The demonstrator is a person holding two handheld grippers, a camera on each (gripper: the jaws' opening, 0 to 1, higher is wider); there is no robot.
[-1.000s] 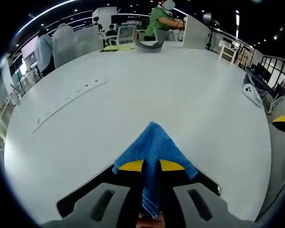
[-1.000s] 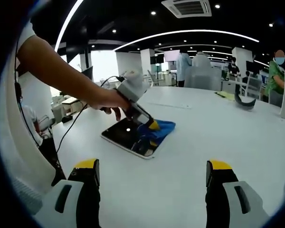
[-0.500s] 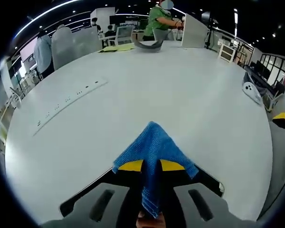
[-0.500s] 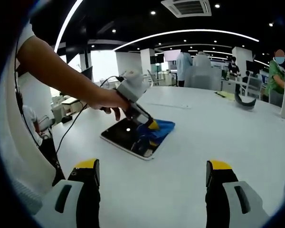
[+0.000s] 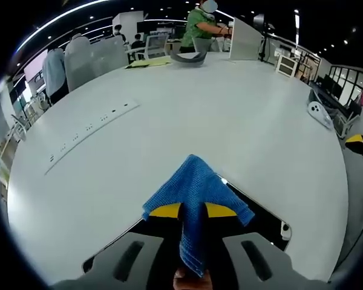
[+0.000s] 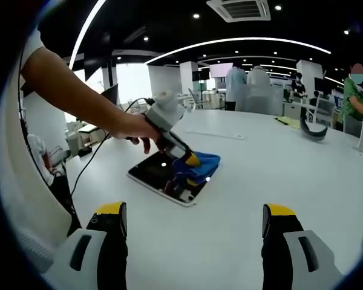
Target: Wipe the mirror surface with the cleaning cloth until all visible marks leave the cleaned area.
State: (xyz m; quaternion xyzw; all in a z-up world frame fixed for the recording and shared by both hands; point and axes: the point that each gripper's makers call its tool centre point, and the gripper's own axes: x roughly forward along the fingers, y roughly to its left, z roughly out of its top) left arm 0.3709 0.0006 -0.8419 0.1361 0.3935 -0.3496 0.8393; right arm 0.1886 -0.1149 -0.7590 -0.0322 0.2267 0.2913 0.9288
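Shifted nearer, one blue cloth (image 6: pixel 196 167) rides one mirror (image 6: pixel 163 178), left gripper (image 6: pixel 190 160) clamped.

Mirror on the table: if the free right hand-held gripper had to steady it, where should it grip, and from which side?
Probably the near long edge of the mirror, coming in low from the right hand-held gripper's own side. It lies flat, and the far end is under the blue cloth and left hand-held gripper.
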